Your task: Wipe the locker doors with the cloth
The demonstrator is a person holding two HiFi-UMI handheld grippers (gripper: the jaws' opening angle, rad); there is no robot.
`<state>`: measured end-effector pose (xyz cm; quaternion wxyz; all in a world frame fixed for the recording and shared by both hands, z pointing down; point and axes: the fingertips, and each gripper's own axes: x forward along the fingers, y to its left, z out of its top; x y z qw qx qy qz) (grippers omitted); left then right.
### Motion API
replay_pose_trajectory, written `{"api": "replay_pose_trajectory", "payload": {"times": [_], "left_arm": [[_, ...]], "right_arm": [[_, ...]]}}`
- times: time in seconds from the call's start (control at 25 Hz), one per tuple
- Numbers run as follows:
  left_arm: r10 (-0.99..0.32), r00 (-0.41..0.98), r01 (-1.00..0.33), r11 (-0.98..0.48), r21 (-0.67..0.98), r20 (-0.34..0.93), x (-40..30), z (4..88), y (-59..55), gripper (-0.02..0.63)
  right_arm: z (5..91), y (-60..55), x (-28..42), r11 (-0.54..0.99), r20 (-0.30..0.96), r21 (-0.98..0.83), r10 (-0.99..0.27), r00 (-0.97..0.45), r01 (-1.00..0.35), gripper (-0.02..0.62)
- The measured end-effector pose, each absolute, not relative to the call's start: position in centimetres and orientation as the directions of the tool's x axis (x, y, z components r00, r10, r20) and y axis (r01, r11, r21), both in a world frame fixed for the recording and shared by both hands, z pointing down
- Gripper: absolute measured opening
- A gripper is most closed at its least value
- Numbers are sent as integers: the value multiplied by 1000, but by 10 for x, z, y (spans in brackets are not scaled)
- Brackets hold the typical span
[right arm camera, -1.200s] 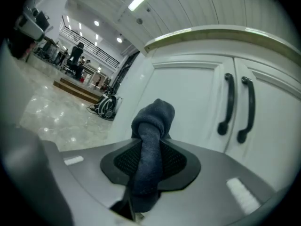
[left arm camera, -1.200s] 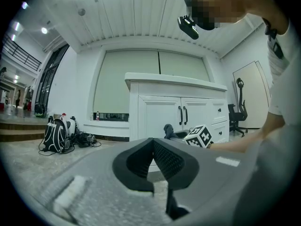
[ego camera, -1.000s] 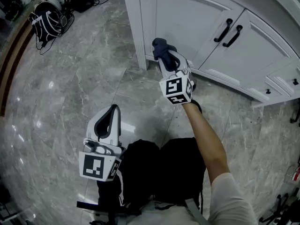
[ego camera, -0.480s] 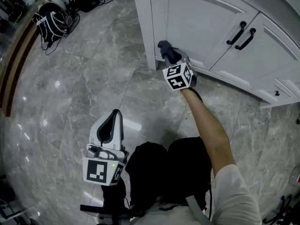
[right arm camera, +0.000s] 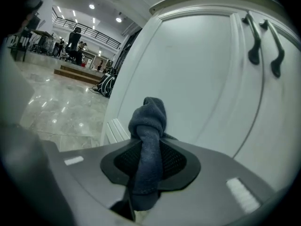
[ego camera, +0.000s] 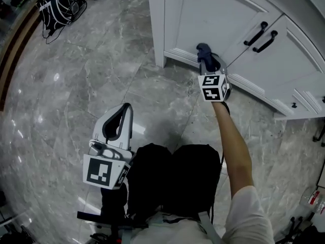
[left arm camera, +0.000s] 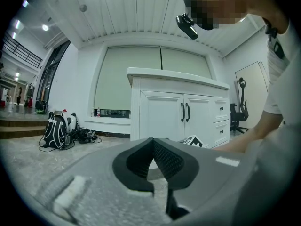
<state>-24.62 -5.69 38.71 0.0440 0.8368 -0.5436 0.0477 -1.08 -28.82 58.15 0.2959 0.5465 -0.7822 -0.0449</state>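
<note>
A dark blue cloth (right arm camera: pixel 148 145) is bunched between the jaws of my right gripper (right arm camera: pixel 149 160), which is shut on it. In the head view that right gripper (ego camera: pixel 207 57) presses the cloth (ego camera: pixel 203 50) against the bottom of the left white locker door (ego camera: pixel 213 19). The door (right arm camera: pixel 197 79) fills the right gripper view, with two black handles (right arm camera: pixel 263 41) at its upper right. My left gripper (ego camera: pixel 118 123) hangs low over the floor, away from the doors, jaws shut with nothing between them. In the left gripper view the left gripper (left arm camera: pixel 153 147) faces the cabinet (left arm camera: pixel 176 114).
The cabinet has a second door (ego camera: pixel 277 60) and drawers (ego camera: pixel 304 103) to the right. Grey marble floor (ego camera: pixel 76 85) surrounds it. A black backpack (ego camera: pixel 53 9) and cables lie at the upper left. The person's black-trousered legs (ego camera: pixel 172 182) are below.
My right gripper has moved right and down along the door's bottom edge with the cloth in it. The left gripper has kept its place.
</note>
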Motion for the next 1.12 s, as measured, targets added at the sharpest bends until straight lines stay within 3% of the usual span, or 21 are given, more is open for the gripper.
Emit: {"api": "replay_pose_trajectory", "payload": {"times": [0.32,0.52,0.8,1.12], "left_arm": [[-897,424,-904,-427,5,126,-223,380,-52,2],[-892,437,-898,-440,-4,117,-211,376,-47,2],[-868,484,-874,-487,6,110,-177,379,-49,2],[-852,514,-857,-515,16,102,-147,380,-51,2]], "right_arm": [[584,-273,31,344,418,344,-889,-186,-874,98],[552,-245,34,386,360,332,-895,-263,-861,100],[425,-179,58,388,162,471,-921,-355,-792,103],[302,-208,119,251,26,486,-962,-273,-837,106]]}}
